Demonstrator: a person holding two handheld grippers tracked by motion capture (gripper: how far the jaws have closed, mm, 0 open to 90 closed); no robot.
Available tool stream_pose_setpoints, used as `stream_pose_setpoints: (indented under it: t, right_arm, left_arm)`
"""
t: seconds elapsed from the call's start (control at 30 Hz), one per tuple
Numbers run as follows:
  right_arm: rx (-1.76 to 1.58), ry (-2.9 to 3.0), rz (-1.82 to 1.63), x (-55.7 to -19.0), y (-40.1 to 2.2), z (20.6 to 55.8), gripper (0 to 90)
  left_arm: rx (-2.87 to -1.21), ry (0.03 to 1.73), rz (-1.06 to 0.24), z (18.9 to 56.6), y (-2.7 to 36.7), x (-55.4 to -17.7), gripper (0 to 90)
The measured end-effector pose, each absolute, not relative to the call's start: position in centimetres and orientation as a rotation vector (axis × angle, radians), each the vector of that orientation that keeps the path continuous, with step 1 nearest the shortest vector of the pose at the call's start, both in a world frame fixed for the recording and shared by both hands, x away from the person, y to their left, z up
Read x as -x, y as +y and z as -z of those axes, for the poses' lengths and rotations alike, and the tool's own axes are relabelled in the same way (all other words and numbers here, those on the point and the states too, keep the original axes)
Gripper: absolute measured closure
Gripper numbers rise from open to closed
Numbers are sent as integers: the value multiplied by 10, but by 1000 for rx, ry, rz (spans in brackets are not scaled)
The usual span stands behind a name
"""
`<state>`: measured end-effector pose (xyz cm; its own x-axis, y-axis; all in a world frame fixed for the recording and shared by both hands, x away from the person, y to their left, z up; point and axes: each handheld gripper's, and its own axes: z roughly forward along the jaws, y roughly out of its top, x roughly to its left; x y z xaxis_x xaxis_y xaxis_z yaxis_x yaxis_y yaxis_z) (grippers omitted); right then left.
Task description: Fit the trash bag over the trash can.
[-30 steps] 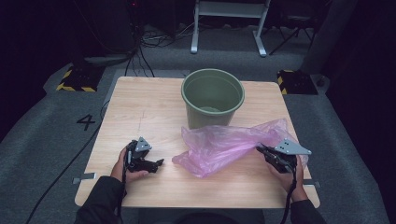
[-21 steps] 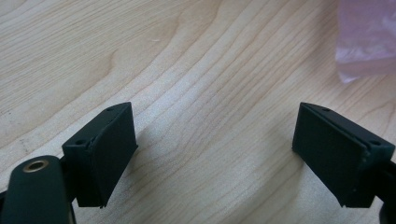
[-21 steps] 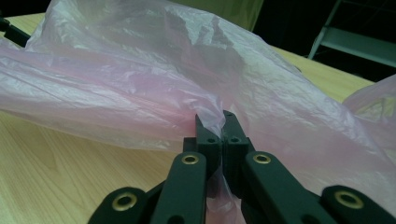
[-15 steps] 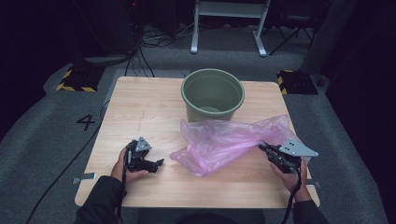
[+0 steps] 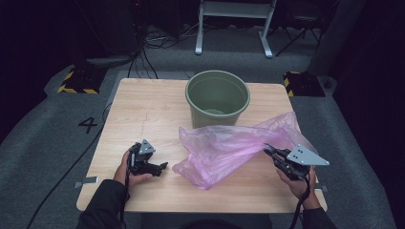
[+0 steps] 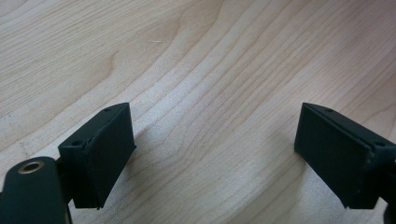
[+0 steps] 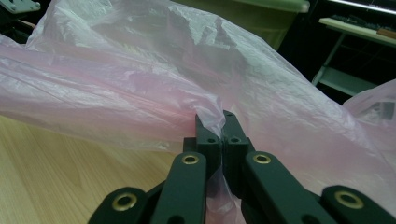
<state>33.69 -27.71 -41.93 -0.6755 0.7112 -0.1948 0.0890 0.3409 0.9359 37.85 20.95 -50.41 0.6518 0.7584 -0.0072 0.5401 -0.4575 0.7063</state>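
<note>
A thin pink plastic bag [image 5: 229, 150] lies crumpled across the middle and right of the wooden table [image 5: 143, 114], in front of a green bucket [image 5: 217, 98]. My right gripper [image 5: 268, 150] is shut on the bag's right edge and holds that side lifted off the table; in the right gripper view the film [image 7: 140, 88] is pinched between the closed jaws of the right gripper [image 7: 222, 122]. My left gripper [image 5: 160, 168] rests low at the front left, apart from the bag. The left gripper [image 6: 215, 154] is open over bare wood with nothing between its fingers.
The bucket stands upright at the table's far middle and looks empty. Bare wood lies at the left and far left of the table. Cables, a metal stand [image 5: 234, 24] and yellow-black striped blocks [image 5: 76, 83] lie on the grey floor beyond.
My right gripper has risen a little and drawn toward the right front, pulling the bag's right side up and stretching it. The left gripper has stayed where it was.
</note>
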Motion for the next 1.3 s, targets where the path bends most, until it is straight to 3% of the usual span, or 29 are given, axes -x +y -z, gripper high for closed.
stream_pose_setpoints:
  t: [0.73,1.3]
  right_arm:
    - [-640,1929,-1441,-332,-271,392,894]
    - [-634,1804,-1522,-336,-283,349,895]
  left_arm:
    - [-2171,1001,-407,504,209,-379,113]
    - [-2171,1005,-413,504,209,-380,113]
